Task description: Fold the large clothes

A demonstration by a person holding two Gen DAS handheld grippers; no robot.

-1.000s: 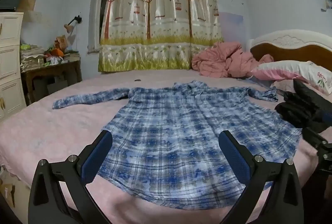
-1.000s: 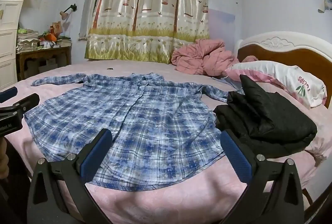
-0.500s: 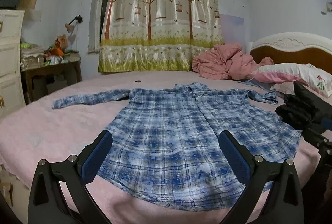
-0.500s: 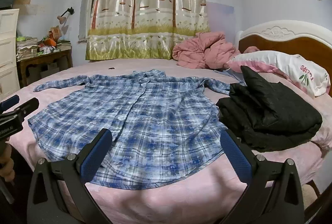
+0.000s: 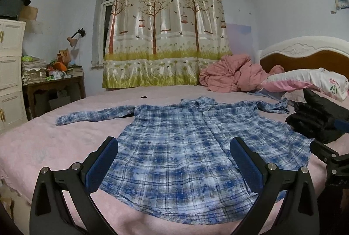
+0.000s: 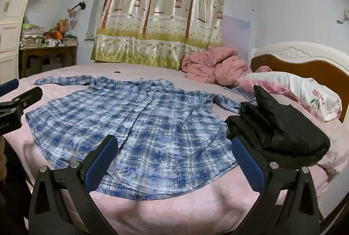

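A blue and white plaid shirt [image 5: 185, 147] lies flat on the pink bed, front up, collar at the far side, both sleeves spread out sideways. It also shows in the right wrist view [image 6: 139, 126]. My left gripper [image 5: 174, 160] is open and empty, above the shirt's near hem. My right gripper [image 6: 174, 160] is open and empty, above the hem's right part. The left gripper's tip shows at the left edge of the right wrist view [image 6: 19, 97]; the right gripper's tip shows at the right edge of the left wrist view [image 5: 327, 154].
A folded black garment [image 6: 279, 130] lies on the bed right of the shirt, over the right sleeve's end. A pink and white pillow [image 6: 290, 91] and a crumpled pink quilt [image 6: 213, 67] lie by the headboard [image 6: 305, 60]. A cluttered wooden table [image 5: 52, 86] and a white cabinet [image 5: 11, 73] stand at the left.
Both grippers have sunk a little lower and nearer to the bed's front edge, and the right one has tilted. Both stay open. The shirt has not moved.
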